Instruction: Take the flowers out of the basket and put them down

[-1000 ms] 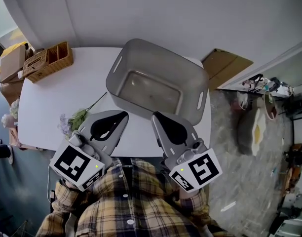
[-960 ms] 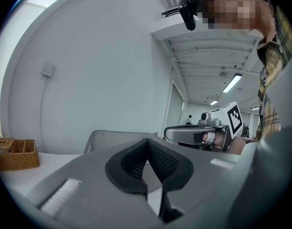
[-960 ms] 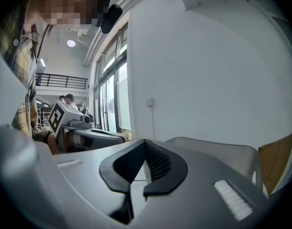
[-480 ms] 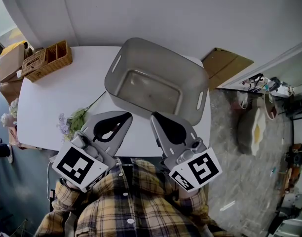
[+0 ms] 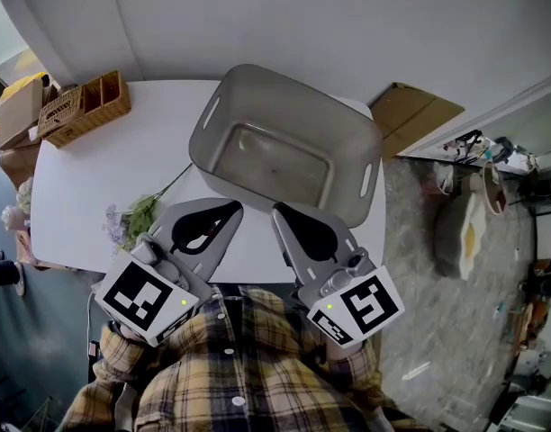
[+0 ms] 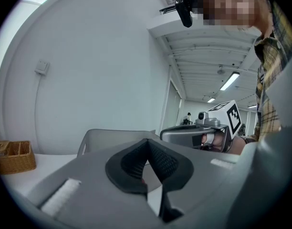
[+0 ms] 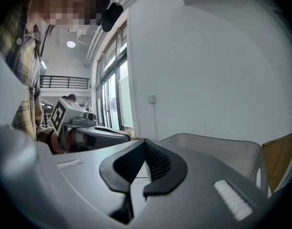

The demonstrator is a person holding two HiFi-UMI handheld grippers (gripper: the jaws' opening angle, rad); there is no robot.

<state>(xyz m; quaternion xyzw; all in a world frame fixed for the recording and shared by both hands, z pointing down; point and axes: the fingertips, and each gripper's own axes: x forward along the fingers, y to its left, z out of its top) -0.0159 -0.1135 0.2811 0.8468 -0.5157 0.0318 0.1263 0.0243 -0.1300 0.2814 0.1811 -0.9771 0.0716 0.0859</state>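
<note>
Jaws of the left gripper [image 6: 147, 142] are pressed together at the tips, the black ribbed pads [image 6: 161, 162] meeting in a point with nothing between them. The right gripper [image 7: 145, 141] stands the same way: jaws together at the tips and nothing caught there.

From the head view the two grippers are held side by side over the near edge of the white table [image 5: 104, 165], each pointing toward 12 o'clock and slightly inward, with their marker cubes back against a plaid shirt [image 5: 235, 376]. Neither touches anything on the table. In each gripper view the other gripper shows level with it, at 3 o'clock from the left one and at 9 o'clock from the right one.

Just past the tips, at 12 o'clock, sits the grey plastic basket [image 5: 352, 147], a rounded rectangular tub with a slot handle at each short end, set at a slant to the table edges.

The flowers [image 5: 131, 219] lie flat on the table outside the basket, at about 8 o'clock from it and just beside the left gripper at its 9 o'clock. The pale purple heads and green leaves are toward the near edge, and one thin stem runs up toward the basket's near corner.

Well apart, at 10 o'clock on the table, stands a wicker organiser [image 5: 82, 108]. A flat piece of cardboard [image 5: 415, 115] lies at 2 o'clock from the basket, off the table.
</note>
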